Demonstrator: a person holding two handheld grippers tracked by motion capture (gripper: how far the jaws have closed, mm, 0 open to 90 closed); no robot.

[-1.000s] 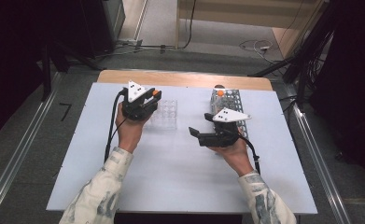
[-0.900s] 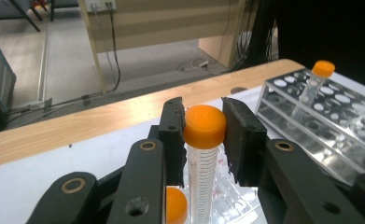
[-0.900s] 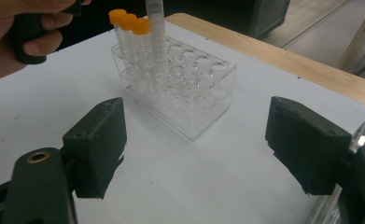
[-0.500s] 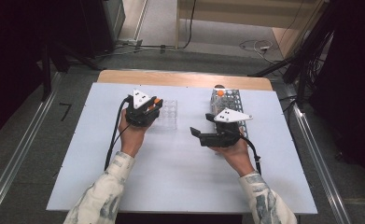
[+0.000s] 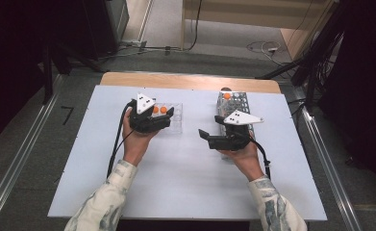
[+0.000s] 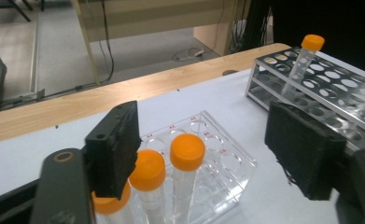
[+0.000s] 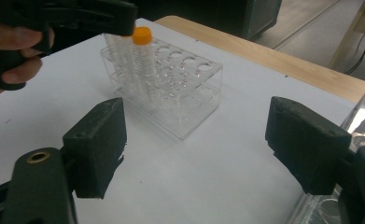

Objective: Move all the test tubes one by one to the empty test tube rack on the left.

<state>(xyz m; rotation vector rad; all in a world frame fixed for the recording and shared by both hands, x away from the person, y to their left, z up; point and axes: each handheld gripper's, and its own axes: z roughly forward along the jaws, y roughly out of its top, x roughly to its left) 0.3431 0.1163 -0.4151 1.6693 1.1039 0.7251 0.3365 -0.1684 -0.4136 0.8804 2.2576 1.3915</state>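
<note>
3 orange-capped tubes stand upright in the clear plastic rack, grouped at the end of it nearest the left gripper; in the high view 2 of their caps show just past that gripper's body. The rack sits on the white table top, on the person's left half of it. The left gripper hangs right over the tubes. Its jaws have just been opening and now stand apart: 1 pad sits beside the caps of the nearer tubes, the other well off to the side, and neither presses on a tube. The left hand grips the tool from below the rack in the high view.

Across the table, the right gripper lies level, pointing toward the clear rack, its jaws wide apart with only bare table between them. It rests over the near end of the metal rack, which stands on the person's right. A single orange-capped tube leans in a hole at the far end of that metal rack.
</note>
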